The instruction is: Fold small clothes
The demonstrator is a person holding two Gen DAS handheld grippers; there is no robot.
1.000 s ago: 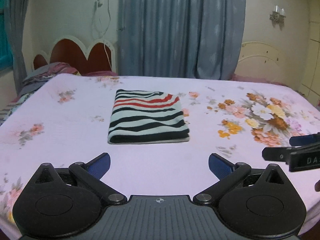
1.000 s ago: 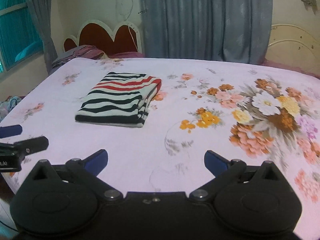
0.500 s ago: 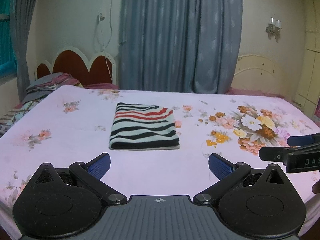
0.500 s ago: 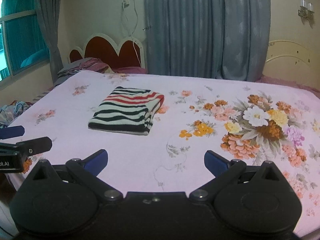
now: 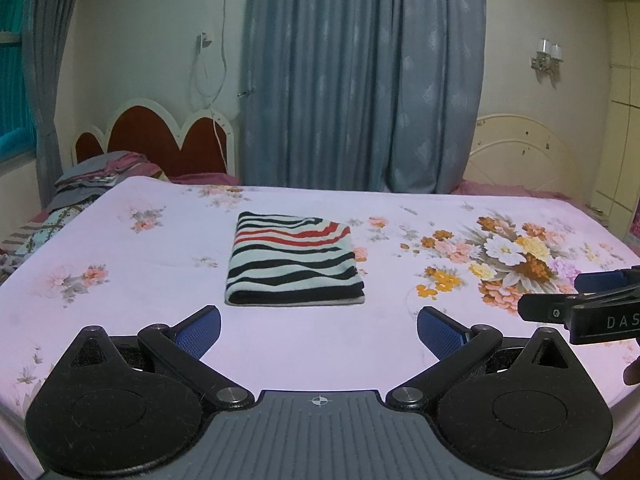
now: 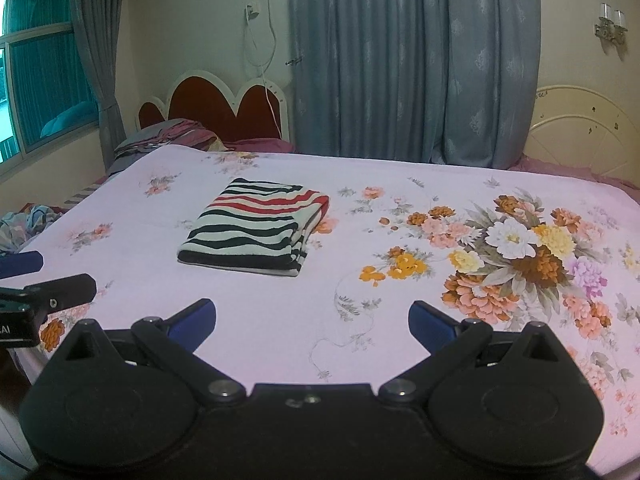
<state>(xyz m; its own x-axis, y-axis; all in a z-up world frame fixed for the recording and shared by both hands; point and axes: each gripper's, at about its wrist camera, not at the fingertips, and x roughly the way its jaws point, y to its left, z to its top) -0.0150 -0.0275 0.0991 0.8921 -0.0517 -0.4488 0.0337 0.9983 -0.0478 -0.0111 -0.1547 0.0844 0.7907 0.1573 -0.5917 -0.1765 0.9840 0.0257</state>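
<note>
Striped garment (image 5: pixel 294 260) lies folded flat mid-bed, toward the headboard edge of the bed (image 5: pixel 120 280), both the left hand-held gripper (image 5: pixel 319 330) and right hand-held gripper (image 6: pixel 312 322) spread wide, empty, well short; likely light, limp, best pinched at its layered near edge.

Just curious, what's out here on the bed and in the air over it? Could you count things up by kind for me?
Folded striped garment: 1
Handheld grippers, both open and empty: 2, left gripper and right gripper
Floral bedsheet: 1
Total: 4
</note>
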